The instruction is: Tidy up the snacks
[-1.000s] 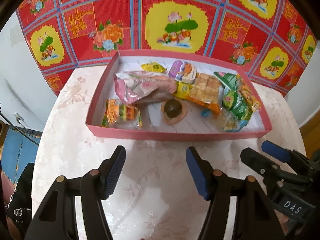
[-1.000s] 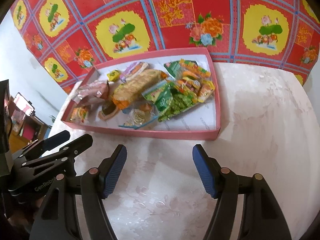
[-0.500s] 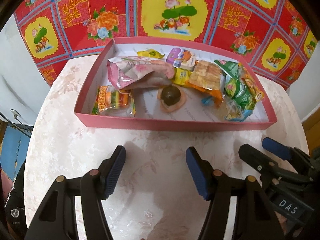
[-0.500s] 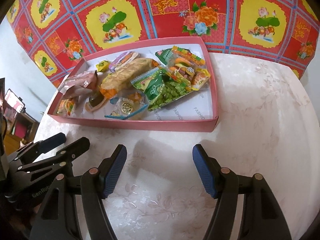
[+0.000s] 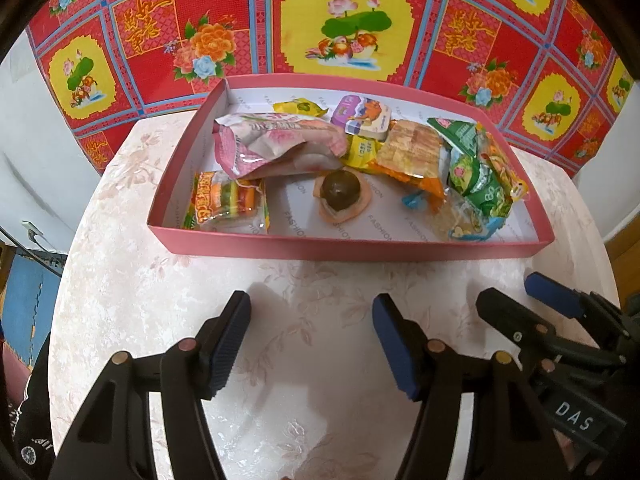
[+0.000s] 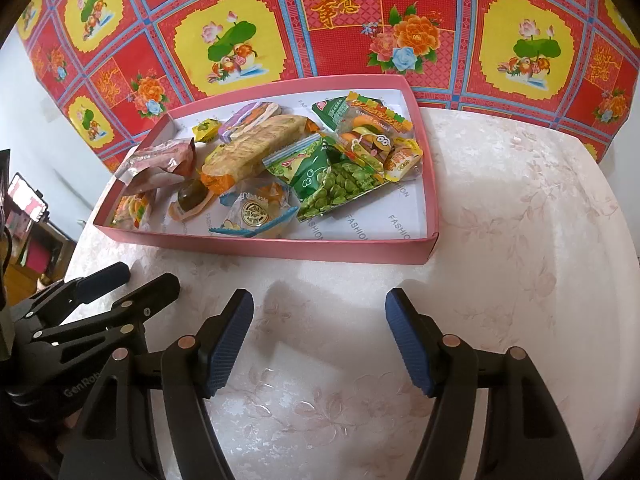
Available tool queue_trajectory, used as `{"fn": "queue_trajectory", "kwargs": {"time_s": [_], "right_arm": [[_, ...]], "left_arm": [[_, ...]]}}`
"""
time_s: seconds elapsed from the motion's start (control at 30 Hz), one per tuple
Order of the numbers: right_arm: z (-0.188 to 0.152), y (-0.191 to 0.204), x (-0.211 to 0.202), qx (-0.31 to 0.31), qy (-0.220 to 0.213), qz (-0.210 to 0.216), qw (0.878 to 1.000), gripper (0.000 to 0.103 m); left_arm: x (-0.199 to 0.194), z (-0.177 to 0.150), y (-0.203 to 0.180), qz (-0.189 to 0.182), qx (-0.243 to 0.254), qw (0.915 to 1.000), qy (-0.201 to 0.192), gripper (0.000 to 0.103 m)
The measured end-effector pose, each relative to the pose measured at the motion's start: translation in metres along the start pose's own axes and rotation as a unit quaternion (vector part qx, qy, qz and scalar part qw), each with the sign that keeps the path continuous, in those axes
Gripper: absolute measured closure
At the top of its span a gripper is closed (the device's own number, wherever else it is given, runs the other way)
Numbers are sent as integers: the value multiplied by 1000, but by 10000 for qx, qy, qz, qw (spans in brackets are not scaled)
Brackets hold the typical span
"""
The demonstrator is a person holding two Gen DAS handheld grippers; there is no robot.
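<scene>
My two grippers hover side by side over the pale flowered worktop (image 5: 132, 300), the left gripper (image 5: 311, 344) and right gripper (image 6: 319, 340) both released, jaws apart and holding nothing, with the pink tray (image 5: 352, 246) of snacks lying just ahead of their fingertips. The tray is light-looking card with a low wall, and I judge the biggest risk to be pushing it away across the smooth worktop if a finger catches the near rim on the way in. Inside, the snacks lie heaped: ahead and left of my left gripper, the pink wrapper (image 5: 276, 142) rests partly over the burger gummy pack (image 5: 226, 202), so lifting one may drag the other. Ahead of my right gripper, the green pea bag (image 6: 332, 180) overlaps the burger gummy bag (image 6: 370, 138) and the long biscuit pack (image 6: 256, 146); crinkly film could slip from my pads or come up two at a time. Smallest, the round dark sweet (image 5: 342, 192) on its flat wrapper, straight ahead of my left gripper, looks likely to roll or squirt free under a pinch. With both grippers this close, they could also knock together.
</scene>
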State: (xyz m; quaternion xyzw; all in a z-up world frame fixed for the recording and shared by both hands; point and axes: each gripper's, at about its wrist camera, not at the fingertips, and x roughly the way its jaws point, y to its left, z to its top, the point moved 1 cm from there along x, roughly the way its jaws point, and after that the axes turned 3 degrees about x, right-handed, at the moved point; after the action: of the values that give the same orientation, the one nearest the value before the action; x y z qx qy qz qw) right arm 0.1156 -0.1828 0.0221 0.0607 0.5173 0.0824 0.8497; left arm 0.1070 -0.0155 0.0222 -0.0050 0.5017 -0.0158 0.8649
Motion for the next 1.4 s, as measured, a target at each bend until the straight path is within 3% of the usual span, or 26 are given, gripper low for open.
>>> {"fn": "queue_trajectory", "kwargs": {"time_s": [1.4], "right_arm": [[-1,1,1,-2,-3,19,10000,29]], "left_arm": [[1,1,1,-57,-66,10000,13,36]]}}
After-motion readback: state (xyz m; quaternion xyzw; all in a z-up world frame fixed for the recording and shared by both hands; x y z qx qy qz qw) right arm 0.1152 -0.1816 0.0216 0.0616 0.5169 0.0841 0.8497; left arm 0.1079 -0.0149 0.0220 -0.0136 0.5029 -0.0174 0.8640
